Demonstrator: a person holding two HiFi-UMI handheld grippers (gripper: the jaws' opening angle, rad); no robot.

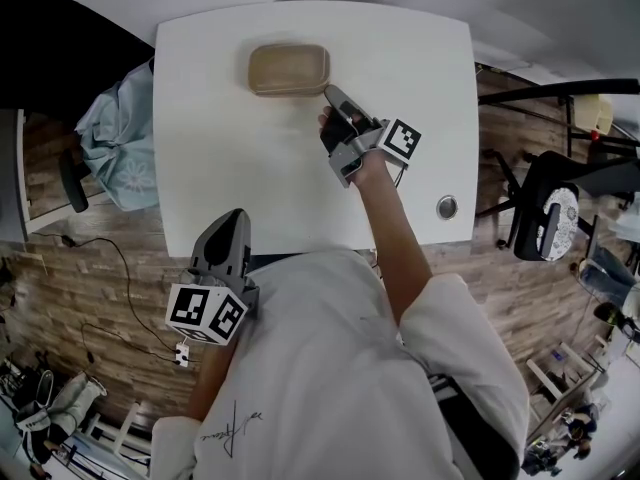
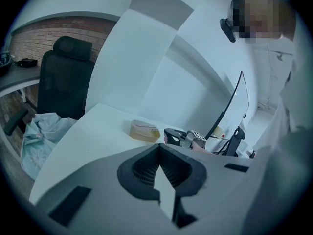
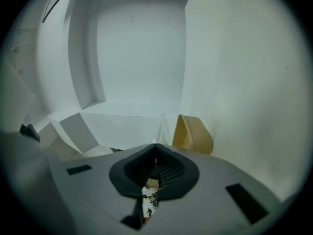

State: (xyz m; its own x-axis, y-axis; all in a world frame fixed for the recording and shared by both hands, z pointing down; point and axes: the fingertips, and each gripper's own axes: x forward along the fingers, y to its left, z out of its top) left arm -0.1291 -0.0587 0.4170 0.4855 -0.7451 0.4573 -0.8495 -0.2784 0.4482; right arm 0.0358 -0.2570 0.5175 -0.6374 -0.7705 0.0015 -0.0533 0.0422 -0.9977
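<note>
Items in view: 1 box (image 1: 288,69), 2 grippers, 1 surface (image 1: 230,178).

The box (tan, shallow, rounded corners) lies flat near the far edge of the surface.

Right gripper (image 1: 331,92): jaws fully together, with nothing between them. The tip sits just beside the box's near right corner (contact cannot be confirmed).

Left gripper (image 1: 235,216): jaws fully together, empty. It is held over the near left edge of the surface, well apart from the box.

1 round cap (image 1: 447,207) is set into the surface at the right. 1 pale cloth (image 1: 115,133) lies on 1 black chair (image 2: 66,77) beside the left edge.
</note>
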